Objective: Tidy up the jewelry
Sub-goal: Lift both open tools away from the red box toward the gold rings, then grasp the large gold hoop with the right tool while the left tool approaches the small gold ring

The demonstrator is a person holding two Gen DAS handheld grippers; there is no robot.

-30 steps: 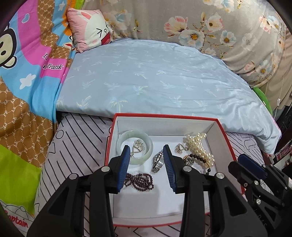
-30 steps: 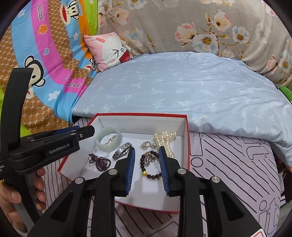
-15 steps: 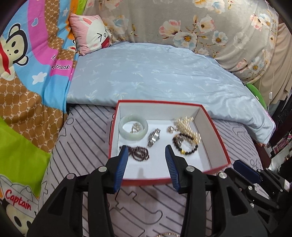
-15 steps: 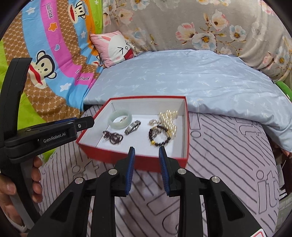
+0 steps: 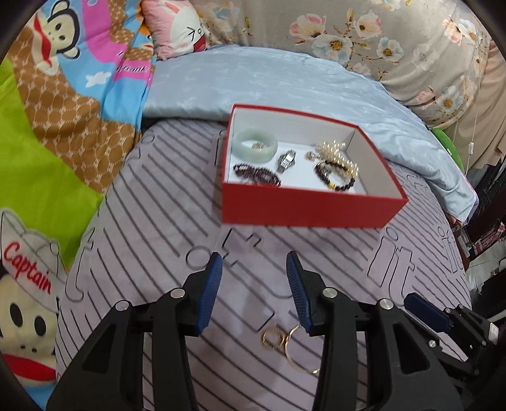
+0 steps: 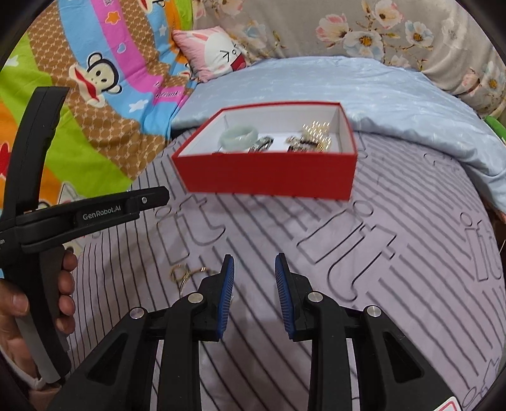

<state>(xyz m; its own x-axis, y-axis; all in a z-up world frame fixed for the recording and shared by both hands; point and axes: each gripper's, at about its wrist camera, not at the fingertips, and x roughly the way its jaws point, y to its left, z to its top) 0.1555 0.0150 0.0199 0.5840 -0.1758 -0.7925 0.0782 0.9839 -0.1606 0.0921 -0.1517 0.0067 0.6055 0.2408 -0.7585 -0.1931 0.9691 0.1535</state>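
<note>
- The red box (image 5: 311,207) stands on the striped lilac bed sheet (image 5: 164,221), just in front of the light blue quilt (image 5: 284,85).
- Inside the box lie a pale green bangle (image 5: 255,146), a dark bead bracelet (image 5: 256,173), a small watch (image 5: 285,161), a pearl string (image 5: 336,155) and a second dark bracelet with gold beads (image 5: 335,177).
- Gold hoop earrings (image 5: 286,343) lie loose on the sheet, outside the box, near the left tool (image 5: 254,292) and partly hidden behind its right finger.
- Both tools are open and hold nothing. The left tool's jaws stand wider apart than those of the right tool (image 6: 254,295).
- In the right wrist view a hand (image 6: 38,303) holds the handle of the left tool, which stands before the cartoon blanket (image 6: 95,79). The earrings are beside the right tool's left finger.
- A pink rabbit pillow (image 5: 177,28) and a floral cover (image 5: 363,38) lie behind the quilt.
- A second ago both tools were over the box. Now they are pulled back, and the box's red front wall is in full view. Bare sheet lies between the tools and the box.
- The left tool's jaws have just been opening a little, with nothing between them.
</note>
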